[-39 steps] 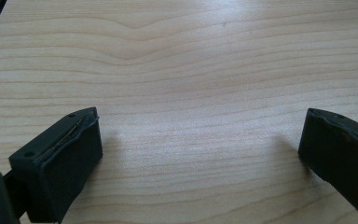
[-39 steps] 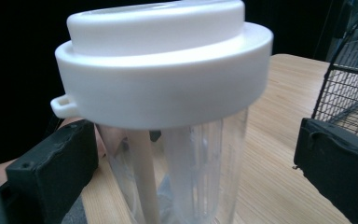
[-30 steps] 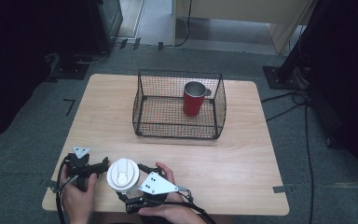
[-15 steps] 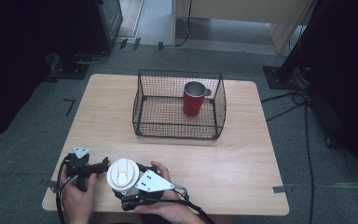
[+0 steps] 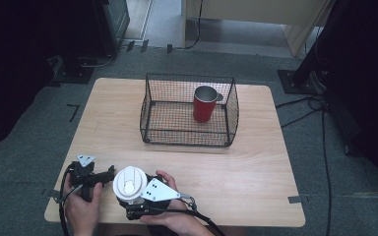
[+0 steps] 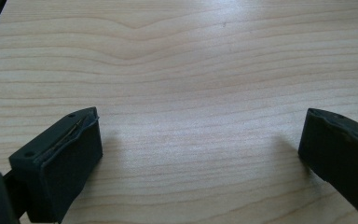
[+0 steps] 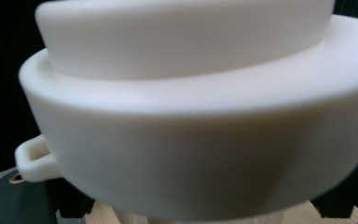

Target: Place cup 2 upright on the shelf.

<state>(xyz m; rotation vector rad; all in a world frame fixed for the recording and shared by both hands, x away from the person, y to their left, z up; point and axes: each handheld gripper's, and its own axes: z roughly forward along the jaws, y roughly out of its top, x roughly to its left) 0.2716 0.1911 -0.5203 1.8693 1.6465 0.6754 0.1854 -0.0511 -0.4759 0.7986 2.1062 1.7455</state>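
Item: white lidded cup (image 5: 130, 186), at the counter's (image 5: 256, 167) near edge, well short of the wire basket (image 5: 187, 110) that holds a red mug (image 5: 204, 104).

Change noted: cup shifted slightly leftward and lifted within a second; a carry is judged begun.

Left gripper (image 5: 94, 178): rested just left of the cup, fingers spread, nothing between.

Right gripper (image 5: 137, 195): held low, fingers pinching the cup below its lid.

table (image 5: 256, 162): light wood | floor (image 5: 24, 142): grey carpet | cables (image 5: 325, 147): right of table
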